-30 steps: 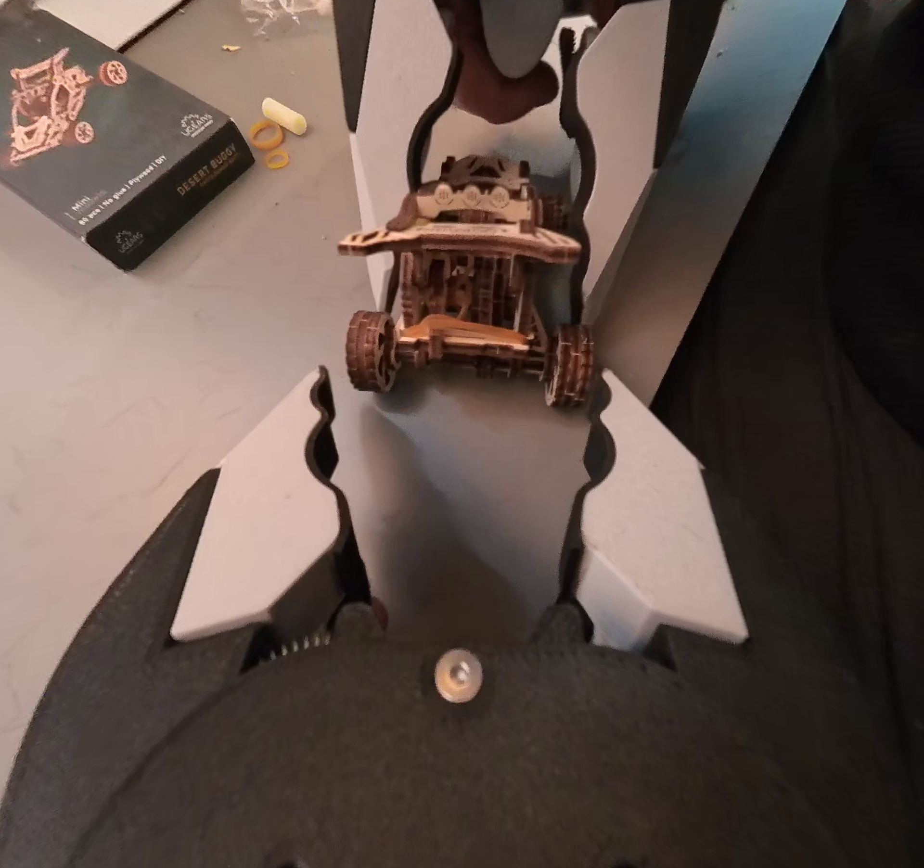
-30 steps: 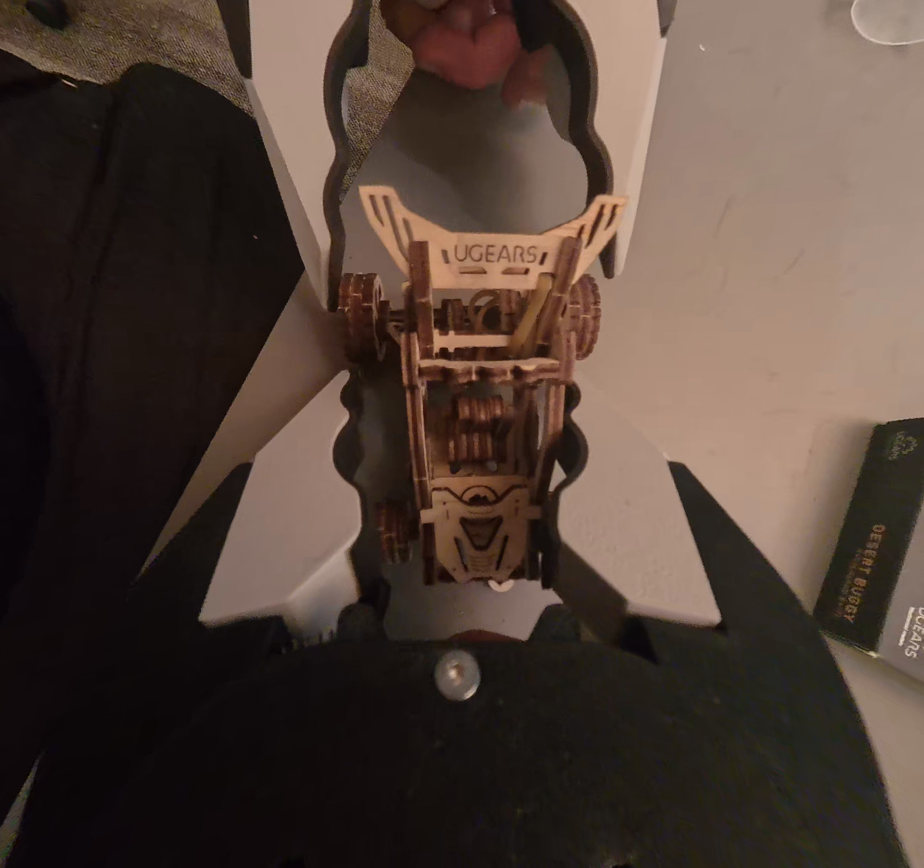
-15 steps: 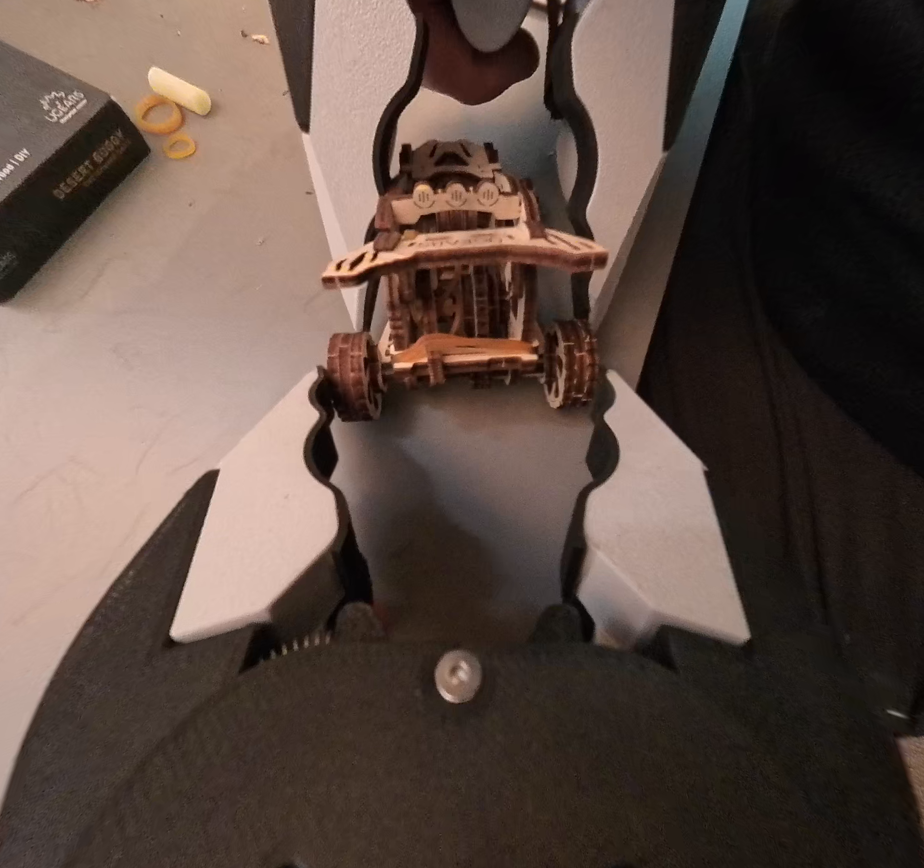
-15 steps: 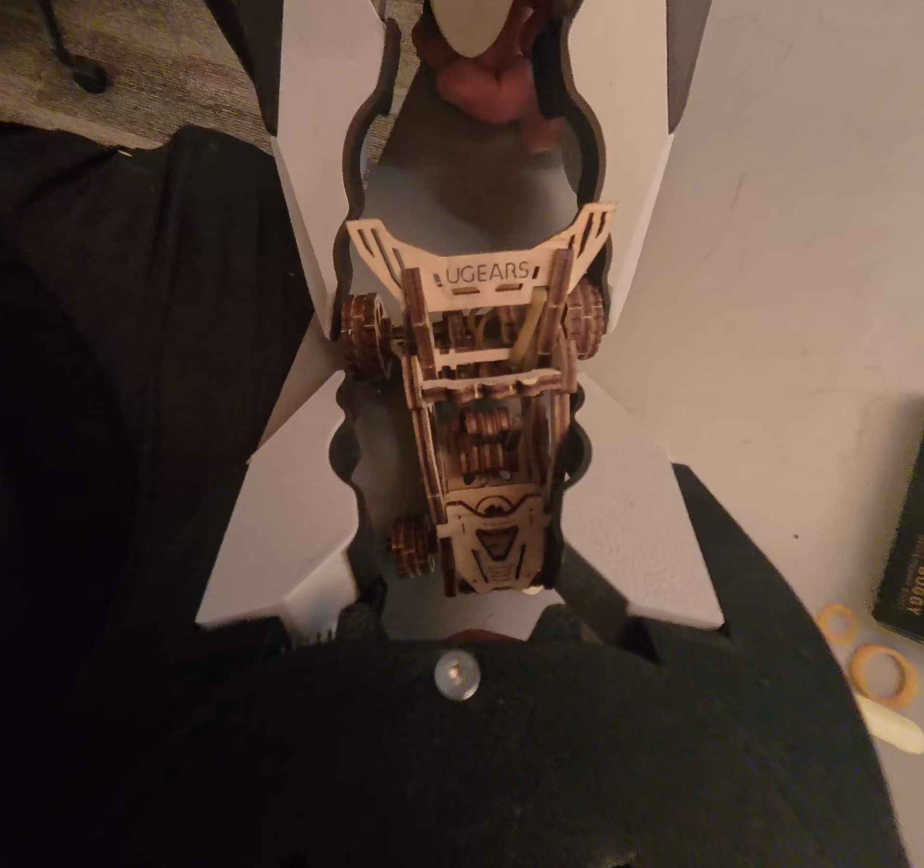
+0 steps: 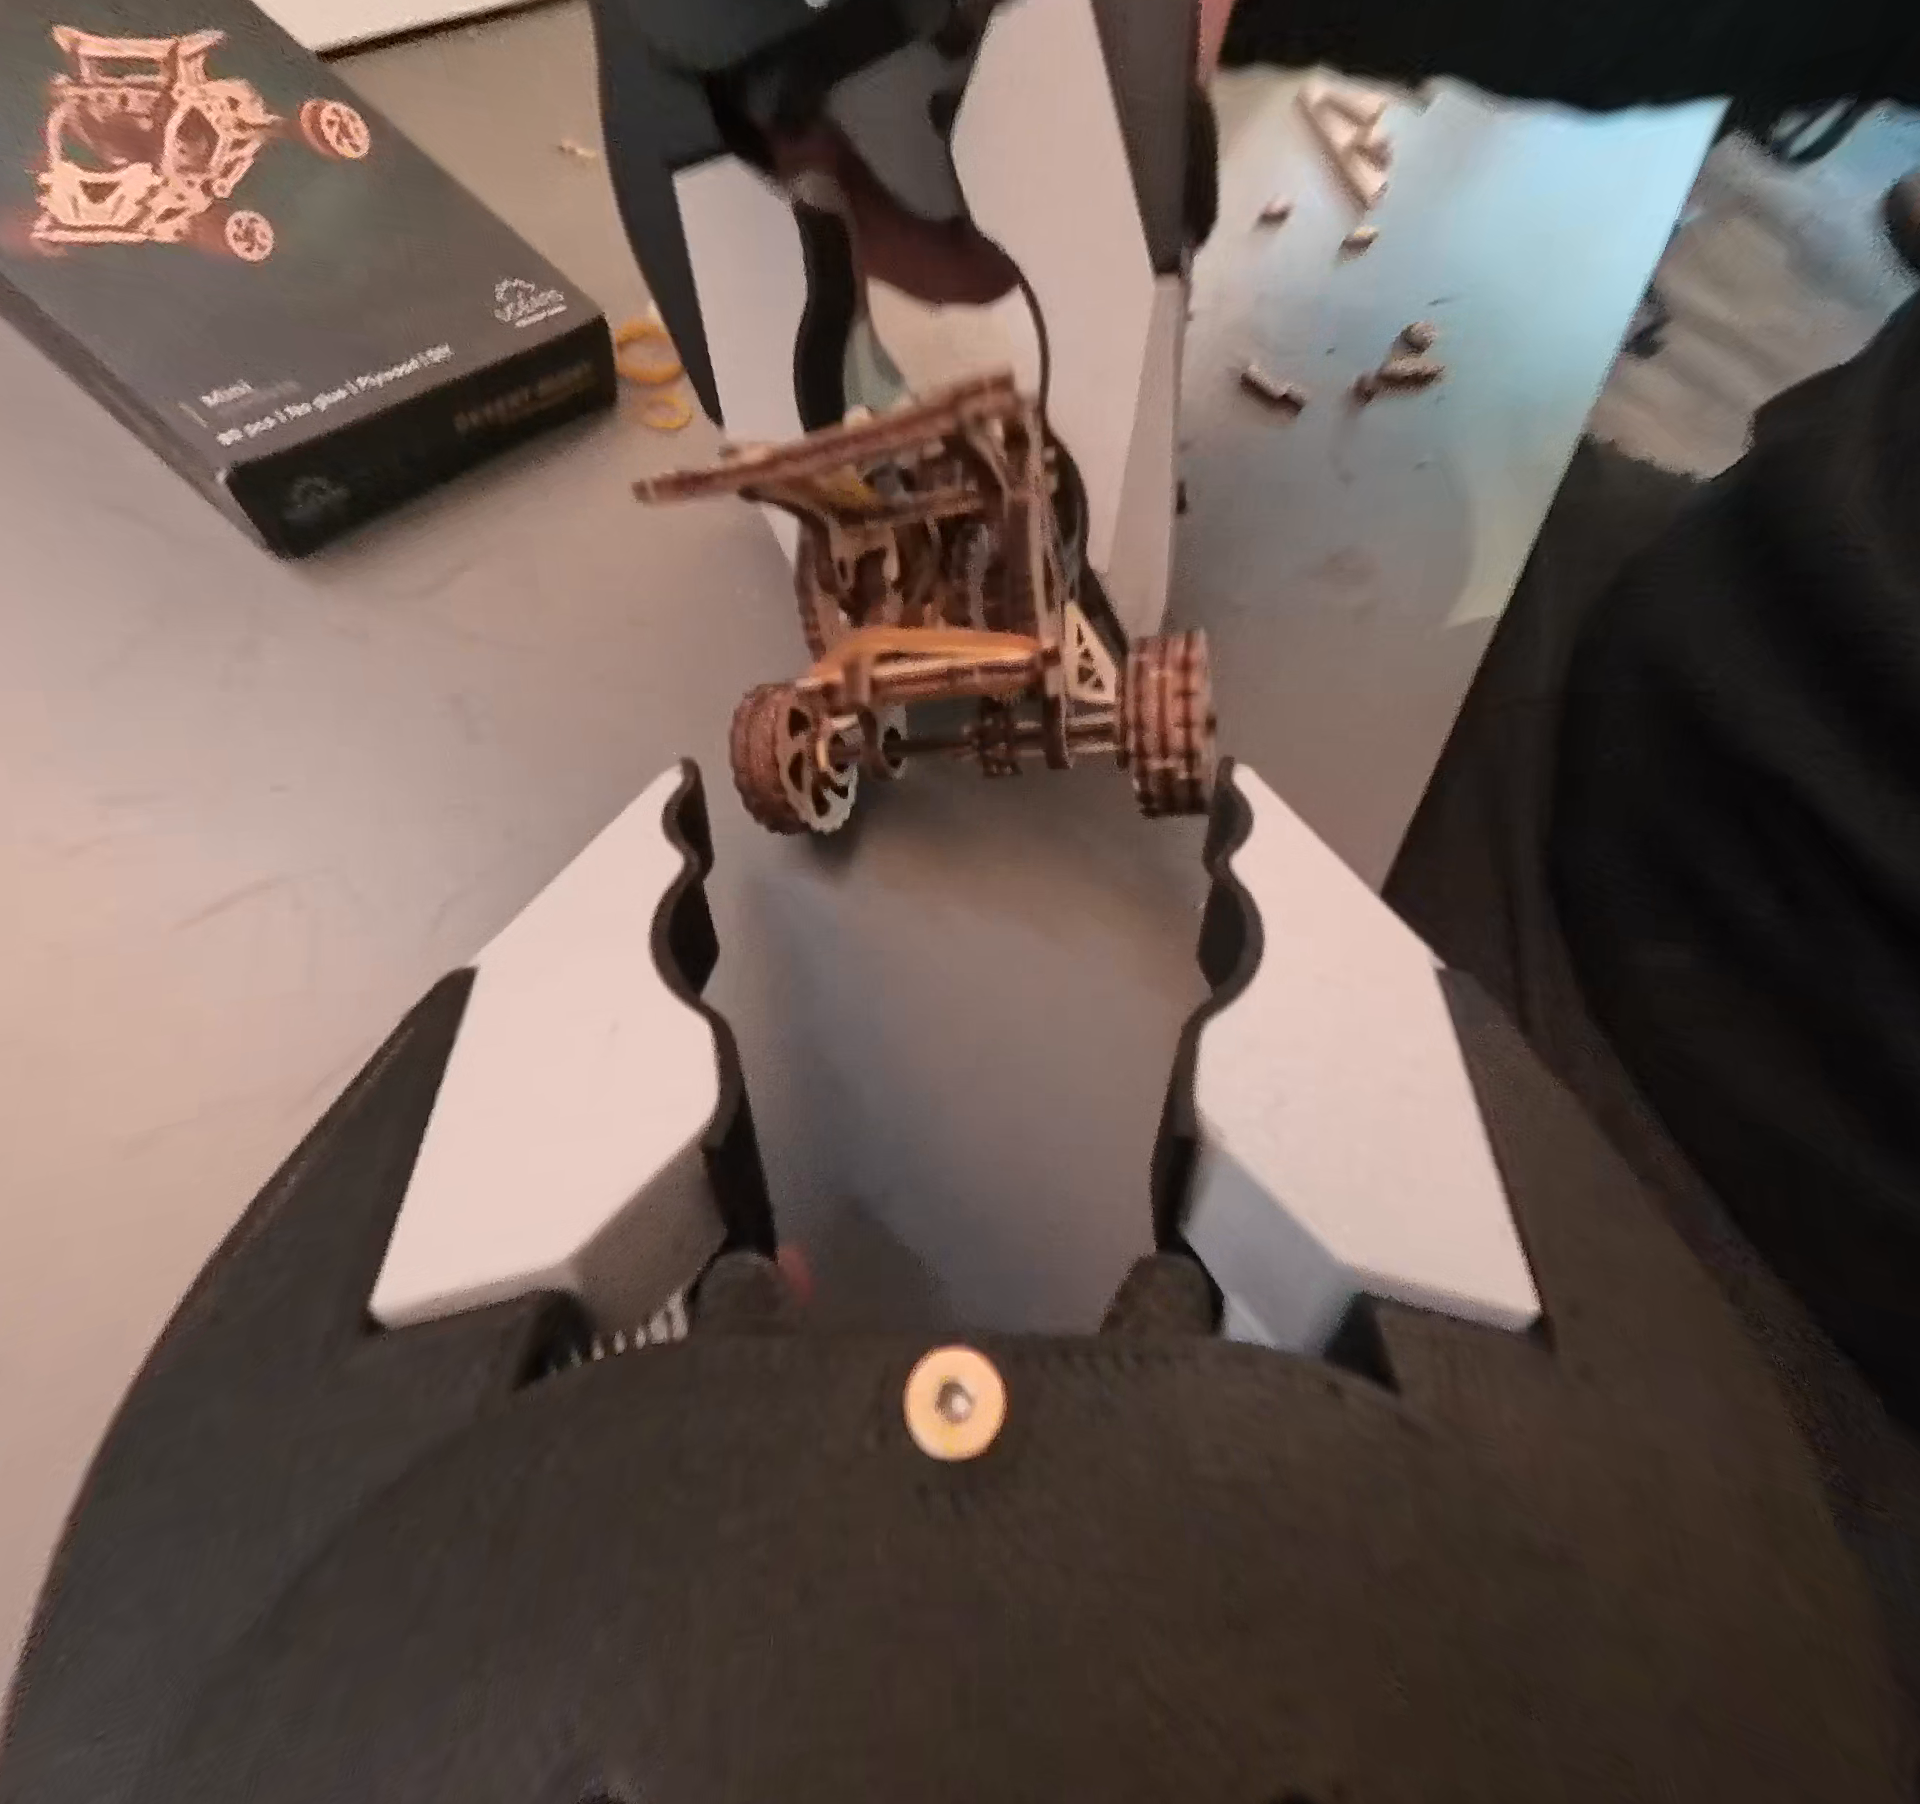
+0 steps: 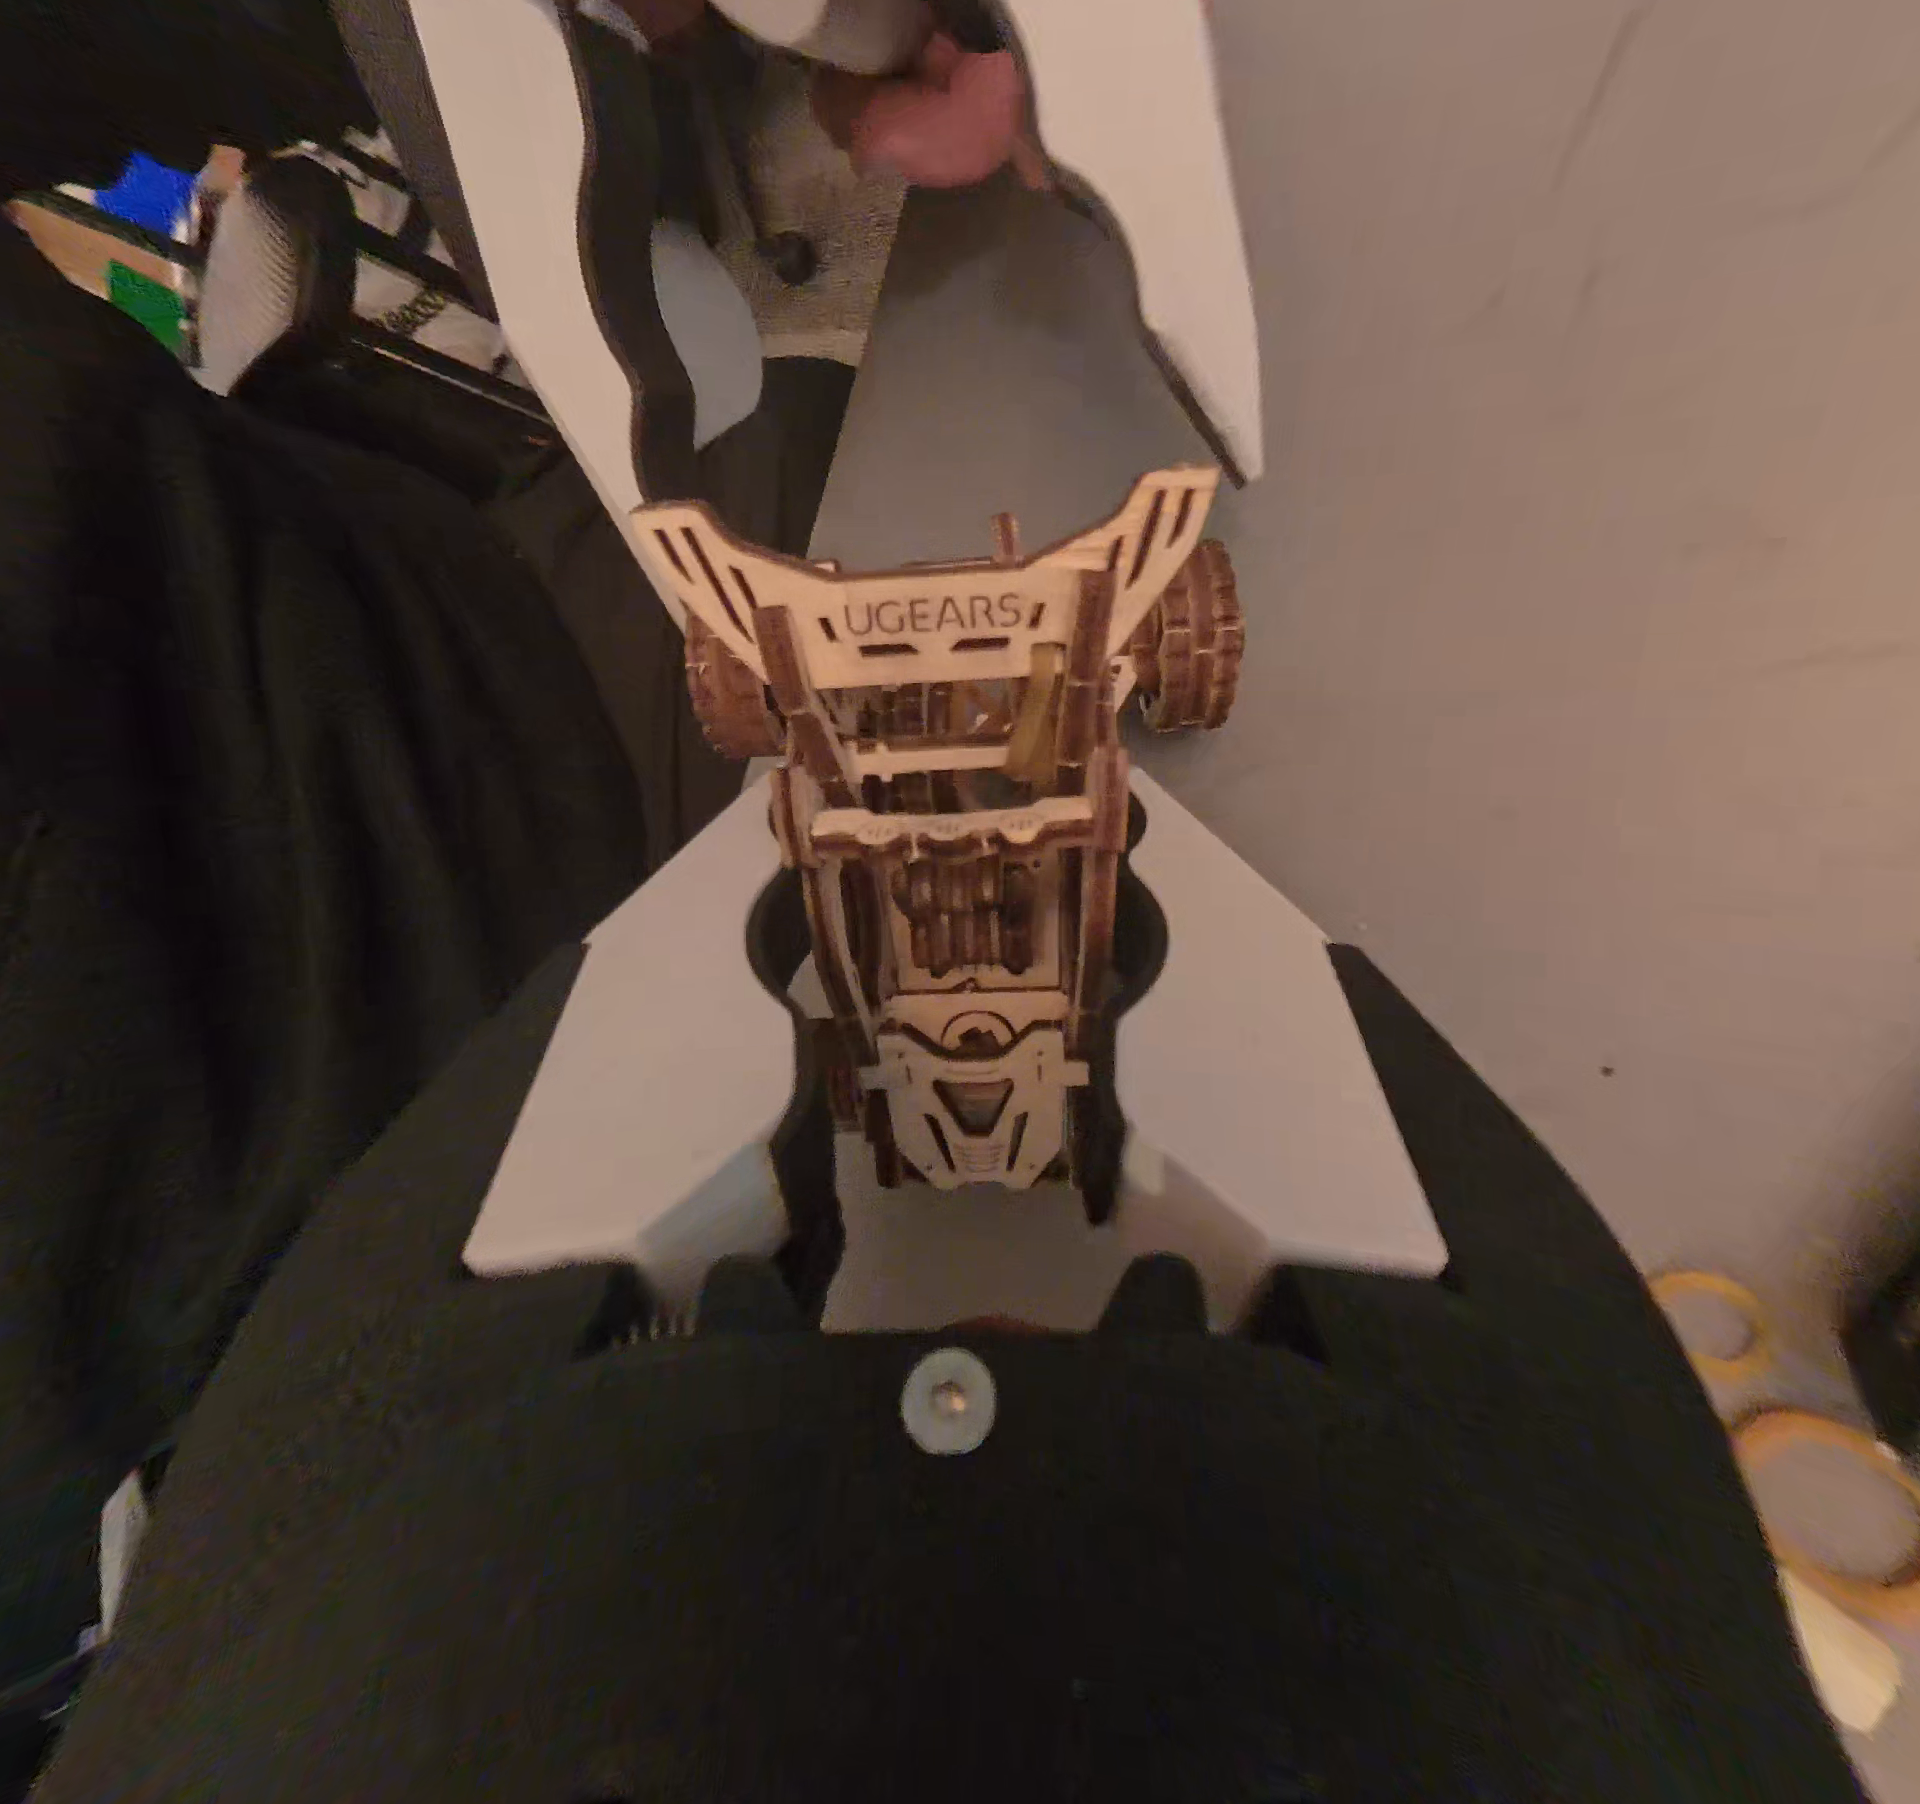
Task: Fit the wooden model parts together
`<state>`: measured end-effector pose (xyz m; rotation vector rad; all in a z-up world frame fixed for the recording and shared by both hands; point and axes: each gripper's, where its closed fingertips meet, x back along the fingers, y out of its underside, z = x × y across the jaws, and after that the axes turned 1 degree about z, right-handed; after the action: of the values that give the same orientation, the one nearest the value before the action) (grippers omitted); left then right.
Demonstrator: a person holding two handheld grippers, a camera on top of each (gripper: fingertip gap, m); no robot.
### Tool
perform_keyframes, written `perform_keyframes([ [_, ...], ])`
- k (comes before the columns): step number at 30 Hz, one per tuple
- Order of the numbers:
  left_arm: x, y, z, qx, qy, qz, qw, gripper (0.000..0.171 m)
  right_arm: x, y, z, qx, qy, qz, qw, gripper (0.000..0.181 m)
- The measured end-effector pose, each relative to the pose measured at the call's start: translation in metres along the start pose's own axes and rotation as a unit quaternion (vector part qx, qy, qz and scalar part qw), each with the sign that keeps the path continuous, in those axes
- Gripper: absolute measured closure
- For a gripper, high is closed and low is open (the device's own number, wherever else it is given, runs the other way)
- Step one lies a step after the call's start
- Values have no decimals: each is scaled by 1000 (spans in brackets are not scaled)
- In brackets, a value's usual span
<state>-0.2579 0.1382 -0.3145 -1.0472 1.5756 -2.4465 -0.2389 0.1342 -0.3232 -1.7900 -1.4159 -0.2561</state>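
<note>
A wooden buggy model point(image 6: 951, 819) is held lengthwise between my right gripper's point(image 6: 951, 798) white fingers point(image 6: 644, 1027), nose toward the camera and rear spoiler pointing away. In the left wrist view the buggy point(image 5: 935, 611) hangs tilted above the grey table point(image 5: 260, 819), with the right gripper point(image 5: 935, 466) coming in from the top. My left gripper point(image 5: 956, 809) is open and empty. Its fingertips point(image 5: 681, 819) sit just short of the buggy's rear wheels point(image 5: 1174, 726). The left gripper also shows at the top of the right wrist view point(image 6: 914, 466), open, behind the spoiler.
A black model box point(image 5: 260, 248) lies at the far left of the table. Yellow rubber bands point(image 5: 649, 367) lie beside it, and also show in the right wrist view point(image 6: 1704, 1328). Small wooden bits point(image 5: 1340, 341) lie at the back right. A person's dark clothing point(image 5: 1714, 715) is past the table's right edge. The grippers are tip to tip, or close to it.
The right gripper has rolled, so the buggy now sits tilted in the left wrist view. The left gripper has swung relative to the buggy and stays open. The right gripper's grip is unchanged.
</note>
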Motion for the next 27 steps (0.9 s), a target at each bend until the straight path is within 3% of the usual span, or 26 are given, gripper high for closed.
perform_keyframes([
  [2, 1, 4, 0, -23, -26, 1, 999, 82, 1, 0, 1, -5, -1, -5, 1000, 127],
  [6, 2, -4, 5, -28, -15, 20, 999, 99, 3, -2, 2, -36, -28, -7, 999, 126],
  [9, -2, -10, 1, -22, -16, 29, 999, 125, 4, 0, 11, -49, -14, -28, 998, 117],
  [17, 1, -27, -17, 32, -12, 57, 998, 147, 15, -8, 28, -48, 28, -30, 998, 105],
  [18, 1, -28, -17, 36, -8, 58, 998, 152, 17, -10, 29, -49, 28, -25, 998, 110],
  [22, 5, -28, -15, 26, 1, 62, 998, 145, 19, -8, 34, -52, 35, -20, 998, 113],
  [27, 10, -10, -20, -30, -41, 21, 998, 133, 24, -3, 31, -38, 55, -14, 998, 103],
])
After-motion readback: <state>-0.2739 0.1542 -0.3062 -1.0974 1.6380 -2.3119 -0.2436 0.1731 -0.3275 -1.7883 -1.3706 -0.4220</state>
